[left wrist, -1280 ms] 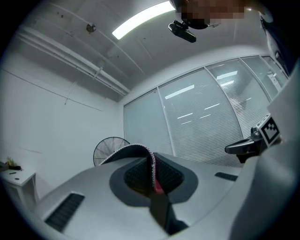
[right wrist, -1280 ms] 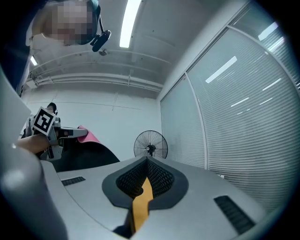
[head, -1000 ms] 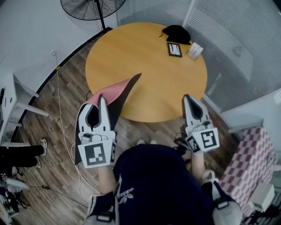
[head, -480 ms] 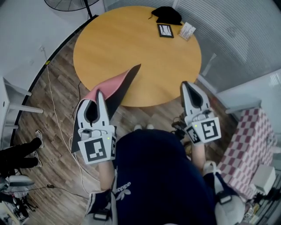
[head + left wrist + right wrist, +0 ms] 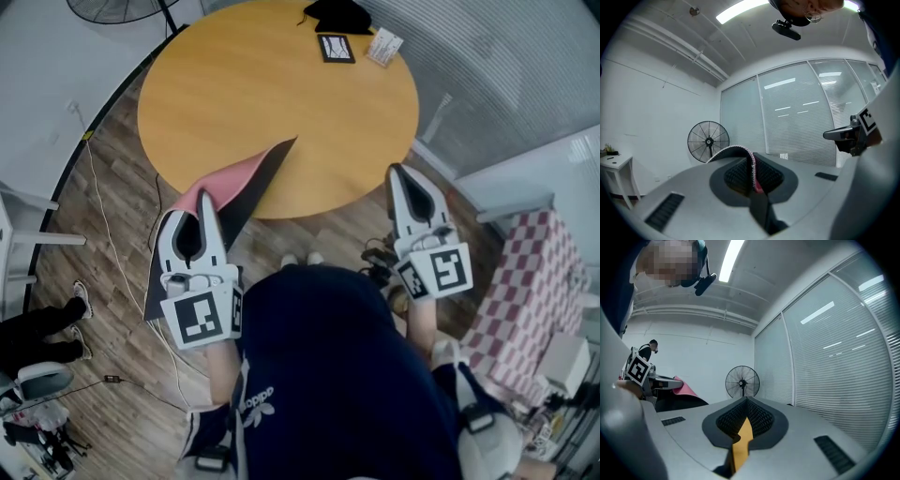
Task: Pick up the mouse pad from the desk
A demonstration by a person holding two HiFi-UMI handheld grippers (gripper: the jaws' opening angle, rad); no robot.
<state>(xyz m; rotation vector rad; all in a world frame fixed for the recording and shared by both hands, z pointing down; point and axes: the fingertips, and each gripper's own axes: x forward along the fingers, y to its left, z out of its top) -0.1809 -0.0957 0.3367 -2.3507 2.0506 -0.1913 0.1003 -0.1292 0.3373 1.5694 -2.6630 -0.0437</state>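
We hold the mouse pad (image 5: 246,178) by one edge, pinched between the jaws of our left gripper (image 5: 202,199). Its pink face is up and its dark underside shows. Its far corner points over the near rim of the round bench (image 5: 281,94); whether it touches there, we cannot tell. Our right gripper (image 5: 397,173) has its jaws pressed together on nothing, well apart from the pad.

The round table (image 5: 234,103) lies mostly bare; black cloth (image 5: 336,14), frame (image 5: 336,48) and card (image 5: 384,46) crowd its far edge.

mouse pad (image 5: 242,176): partly behind left hand-held gripper (image 5: 201,194) | fan (image 5: 108,8): cropped top
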